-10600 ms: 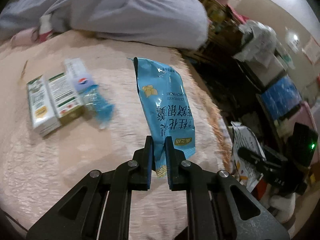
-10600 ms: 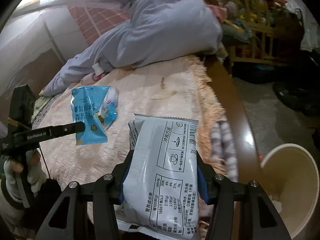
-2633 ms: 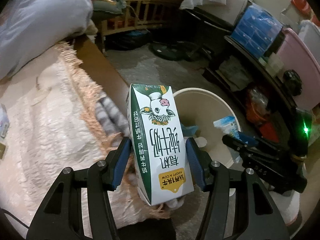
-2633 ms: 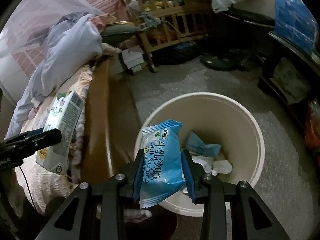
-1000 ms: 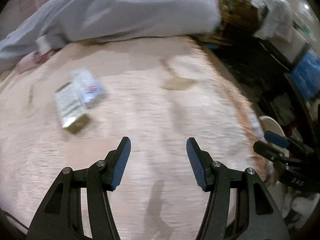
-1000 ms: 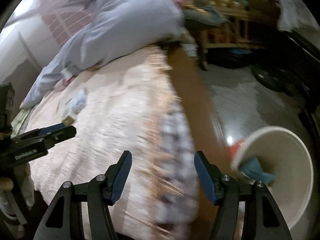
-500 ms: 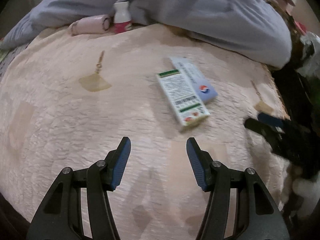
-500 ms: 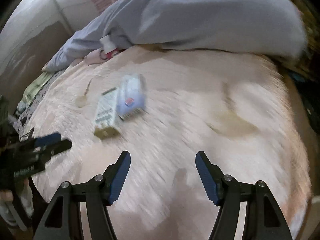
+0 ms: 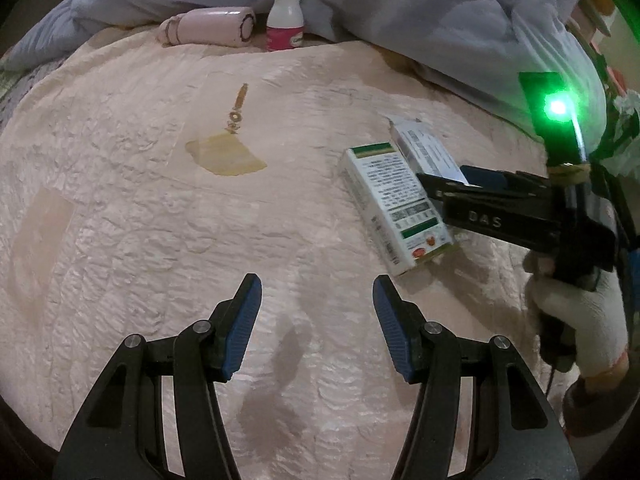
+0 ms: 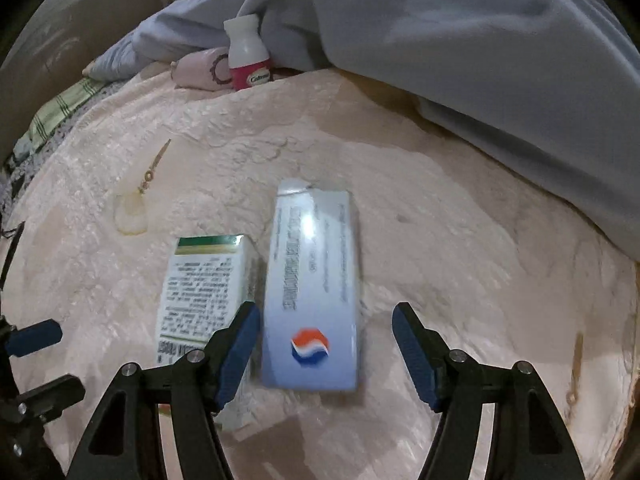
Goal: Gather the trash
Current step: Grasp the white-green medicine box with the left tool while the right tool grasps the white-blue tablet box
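The right gripper (image 10: 324,344), jaws spread and empty, straddles the near end of the blue box (image 10: 314,296) lying flat on the bed (image 10: 460,216). Its left finger sits tight against the green box (image 10: 204,292), so it should drop straight and squeeze only the blue one. The left gripper (image 9: 316,320), also spread and empty, hovers near over open quilt; there is free room right.

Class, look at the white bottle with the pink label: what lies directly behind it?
Behind the white bottle lies the bunched grey-blue duvet. Whatever sits under that duvet is covered.
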The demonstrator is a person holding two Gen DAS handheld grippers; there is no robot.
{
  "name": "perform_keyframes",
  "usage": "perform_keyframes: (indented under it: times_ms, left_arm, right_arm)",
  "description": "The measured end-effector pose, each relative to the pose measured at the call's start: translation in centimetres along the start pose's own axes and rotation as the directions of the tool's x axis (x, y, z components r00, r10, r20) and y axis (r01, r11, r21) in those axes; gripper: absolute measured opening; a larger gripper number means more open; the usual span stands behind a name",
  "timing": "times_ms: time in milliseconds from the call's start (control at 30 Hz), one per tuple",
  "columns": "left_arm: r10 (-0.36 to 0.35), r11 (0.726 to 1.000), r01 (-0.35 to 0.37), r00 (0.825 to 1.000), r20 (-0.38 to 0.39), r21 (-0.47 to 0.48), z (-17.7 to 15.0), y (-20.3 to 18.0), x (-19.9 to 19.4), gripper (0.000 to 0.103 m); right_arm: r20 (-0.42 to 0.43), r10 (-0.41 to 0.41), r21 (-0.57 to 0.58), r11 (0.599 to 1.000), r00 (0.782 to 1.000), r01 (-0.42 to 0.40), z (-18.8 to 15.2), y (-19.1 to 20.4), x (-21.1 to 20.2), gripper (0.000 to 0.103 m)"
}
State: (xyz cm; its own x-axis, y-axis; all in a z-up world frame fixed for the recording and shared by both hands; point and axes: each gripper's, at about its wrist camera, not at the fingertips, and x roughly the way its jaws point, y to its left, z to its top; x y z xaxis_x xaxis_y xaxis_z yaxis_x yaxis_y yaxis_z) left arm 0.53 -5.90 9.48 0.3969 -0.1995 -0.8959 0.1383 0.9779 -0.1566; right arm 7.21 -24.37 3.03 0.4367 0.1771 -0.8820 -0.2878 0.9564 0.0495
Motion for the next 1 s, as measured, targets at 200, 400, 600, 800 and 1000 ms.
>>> perform_keyframes:
  times_ms: [200, 400, 600, 800, 1000]
  left_arm:
    - [-0.03, 1.0, 0.03, 1.0, 0.003, -0.01, 0.6, -0.5, 0.3, 0.057]
    - [-0.088, 0.995, 0.089, 0.996, 0.028, -0.044, 2.2, -2.7, 1.6, 0.057]
    - [-0.039, 0.992, 0.044, 0.998, 0.046, -0.115, 4.8, -4.1, 4.5, 0.057]
    - [0.0, 0.99, 0.008, 0.999, 0.053, -0.138, 6.2, -4.4, 7.0, 0.064]
    - [0.013, 0.997, -0.013, 1.0, -0.008, -0.078, 5.4, -6.3, 8.5, 0.068]
  right_arm:
    - [0.0, -0.066, -0.032, 0.997, 0.998, 0.066, 0.6, 0.2, 1.2, 0.051]
    - [0.031, -0.061, 0.03, 0.998, 0.998, 0.06, -2.5, -3.5, -3.1, 0.047]
    - [0.015, -0.069, 0.071, 0.995, 0.998, 0.067, -6.5, -6.8, -5.9, 0.047]
    - [0.022, -0.043, 0.096, 0.994, 0.999, 0.041, -7.9, -7.7, -5.7, 0.047]
    - [0.033, -0.041, 0.101, 0.994, 0.999, 0.037, -7.7, -7.2, -5.3, 0.047]
